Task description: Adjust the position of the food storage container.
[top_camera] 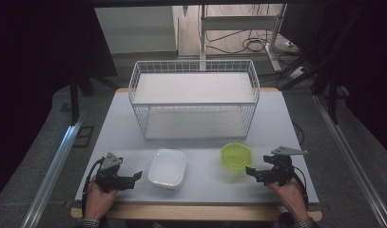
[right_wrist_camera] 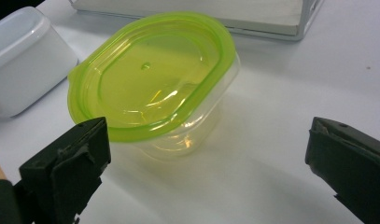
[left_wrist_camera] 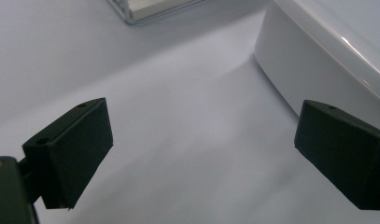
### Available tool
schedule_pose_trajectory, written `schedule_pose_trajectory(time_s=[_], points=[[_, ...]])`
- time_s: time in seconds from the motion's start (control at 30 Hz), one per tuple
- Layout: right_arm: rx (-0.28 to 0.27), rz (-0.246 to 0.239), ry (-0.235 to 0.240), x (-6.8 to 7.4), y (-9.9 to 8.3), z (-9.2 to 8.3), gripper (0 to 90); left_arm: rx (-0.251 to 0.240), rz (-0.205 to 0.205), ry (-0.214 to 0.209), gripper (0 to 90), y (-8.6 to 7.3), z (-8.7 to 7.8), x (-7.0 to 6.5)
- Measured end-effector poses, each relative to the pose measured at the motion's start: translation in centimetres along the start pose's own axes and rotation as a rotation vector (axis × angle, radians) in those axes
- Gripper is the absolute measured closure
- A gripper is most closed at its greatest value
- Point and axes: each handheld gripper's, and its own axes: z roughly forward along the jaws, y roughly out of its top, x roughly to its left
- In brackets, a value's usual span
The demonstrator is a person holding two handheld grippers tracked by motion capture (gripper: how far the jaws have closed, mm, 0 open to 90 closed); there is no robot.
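Note:
A white rectangular container [top_camera: 167,168] sits at the table's front centre, and a clear tub with a lime-green lid [top_camera: 236,156] stands to its right. My left gripper [top_camera: 136,176] rests on the table just left of the white container [left_wrist_camera: 318,60], open, with bare table between its jaws. My right gripper [top_camera: 250,171] is at the front right, open, its jaws pointing at the green-lidded tub [right_wrist_camera: 155,84], which stands just beyond them. Nothing is held by either gripper. The white container [right_wrist_camera: 24,60] also appears at the left of the right gripper view.
A white wire basket rack [top_camera: 194,97] with two shelves stands across the back half of the table [top_camera: 205,185]. A metal rail [top_camera: 58,161] runs along the floor on the left and another [top_camera: 353,156] on the right. Cables lie on the floor behind.

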Motion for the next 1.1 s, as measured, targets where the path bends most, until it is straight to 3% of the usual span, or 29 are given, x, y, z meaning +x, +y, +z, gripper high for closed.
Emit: schedule_pose_trajectory(time_s=[0.1,0.3,0.5,0.6,0.83,0.93,1.1], points=[[0.006,-0.017,-0.011,0.3,0.2,-0.1,1.5,-0.016,-0.009,-0.013,4.1,0.1,-0.2,0.1],[0.000,0.013,-0.019,0.3,0.4,-0.2,7.4,0.024,0.017,-0.011,3.8,0.5,0.2,-0.5],[-0.008,0.018,-0.019,0.2,0.5,-0.4,10.0,0.051,0.014,0.028,3.9,0.9,0.0,-0.5],[-0.021,0.018,-0.018,0.2,0.5,-0.6,11.9,0.030,-0.009,0.027,7.0,1.2,-0.6,-0.2],[-0.026,0.000,-0.016,0.6,0.6,-0.8,14.3,-0.016,-0.009,0.032,15.0,1.7,-1.9,-0.4],[-0.028,-0.008,-0.016,0.7,0.7,-0.9,15.8,-0.052,-0.012,0.014,19.3,1.9,-2.3,-0.7],[-0.037,-0.041,-0.042,1.3,1.0,-1.3,25.5,-0.073,-0.016,0.000,20.7,2.0,-2.2,-1.3]])
